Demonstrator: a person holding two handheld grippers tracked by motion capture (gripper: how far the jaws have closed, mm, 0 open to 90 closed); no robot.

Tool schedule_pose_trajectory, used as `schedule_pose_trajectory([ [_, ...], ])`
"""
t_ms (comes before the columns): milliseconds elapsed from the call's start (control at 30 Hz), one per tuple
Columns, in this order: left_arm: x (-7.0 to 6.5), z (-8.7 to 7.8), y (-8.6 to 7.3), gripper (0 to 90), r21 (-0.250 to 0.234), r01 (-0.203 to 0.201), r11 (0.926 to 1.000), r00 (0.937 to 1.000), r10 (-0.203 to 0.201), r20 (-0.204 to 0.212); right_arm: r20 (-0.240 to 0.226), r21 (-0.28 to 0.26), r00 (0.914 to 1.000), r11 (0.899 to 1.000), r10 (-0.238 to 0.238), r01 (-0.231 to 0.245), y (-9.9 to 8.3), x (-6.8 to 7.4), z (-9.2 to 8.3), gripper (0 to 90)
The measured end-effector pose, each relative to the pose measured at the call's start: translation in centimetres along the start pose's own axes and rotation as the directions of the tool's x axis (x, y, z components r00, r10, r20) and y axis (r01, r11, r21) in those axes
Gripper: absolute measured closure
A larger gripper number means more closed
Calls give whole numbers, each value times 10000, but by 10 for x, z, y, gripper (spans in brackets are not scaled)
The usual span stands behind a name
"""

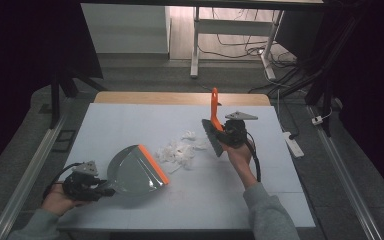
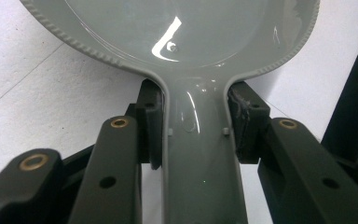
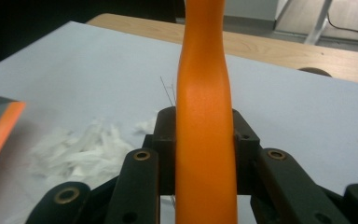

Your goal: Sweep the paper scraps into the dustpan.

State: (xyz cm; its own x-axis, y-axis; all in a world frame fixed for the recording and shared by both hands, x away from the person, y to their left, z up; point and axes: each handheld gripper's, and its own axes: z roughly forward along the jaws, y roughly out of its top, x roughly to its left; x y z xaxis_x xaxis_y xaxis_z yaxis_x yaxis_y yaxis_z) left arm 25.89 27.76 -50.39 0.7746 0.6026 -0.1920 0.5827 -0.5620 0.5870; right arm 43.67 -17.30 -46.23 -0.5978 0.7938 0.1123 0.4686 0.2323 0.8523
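A grey dustpan (image 1: 130, 171) with an orange lip lies on the white table cover, its mouth facing right toward a pile of white paper scraps (image 1: 180, 149). My left gripper (image 1: 102, 190) is shut on the dustpan's handle; in the left gripper view both pads clamp the grey handle (image 2: 198, 154) of the dustpan. On the right, my right gripper (image 1: 228, 134) is shut on a hand brush (image 1: 213, 131) with an orange handle (image 3: 205, 126) and dark bristles. The brush stands just right of the scraps, handle pointing up and away. The scraps (image 3: 81, 149) sit left of the brush.
The white cover (image 1: 130, 125) ends at a wooden table edge (image 1: 180, 97) at the back. Behind stand desk legs (image 1: 196, 45) and floor cables. A power strip (image 1: 294, 144) lies off the table's right side. Metal rails run along both sides.
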Motion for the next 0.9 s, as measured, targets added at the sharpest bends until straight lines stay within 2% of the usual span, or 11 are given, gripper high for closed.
schedule_pose_trajectory([
  [167, 3, 0, 0, 615, 91, 82, 9999, 9999, -83, 104, 301, 356, 9993, 9991, 218, -228, 6, -5, 12, 698],
  [567, 7, 7, 1, 615, 317, 62, 9995, 9998, -67, 187, 546, 805, 9985, 9967, 15, -59, 17, -4, 36, 697],
  [700, 7, 11, 3, 615, 430, -2, 9991, 9997, -9, 248, 746, 1106, 9972, 9939, -51, -31, 23, -7, 50, 698],
  [900, 8, 14, 4, 615, 494, -36, 9988, 9994, 19, 353, 678, 1321, 9976, 9912, -147, 57, 26, -7, 60, 697],
])
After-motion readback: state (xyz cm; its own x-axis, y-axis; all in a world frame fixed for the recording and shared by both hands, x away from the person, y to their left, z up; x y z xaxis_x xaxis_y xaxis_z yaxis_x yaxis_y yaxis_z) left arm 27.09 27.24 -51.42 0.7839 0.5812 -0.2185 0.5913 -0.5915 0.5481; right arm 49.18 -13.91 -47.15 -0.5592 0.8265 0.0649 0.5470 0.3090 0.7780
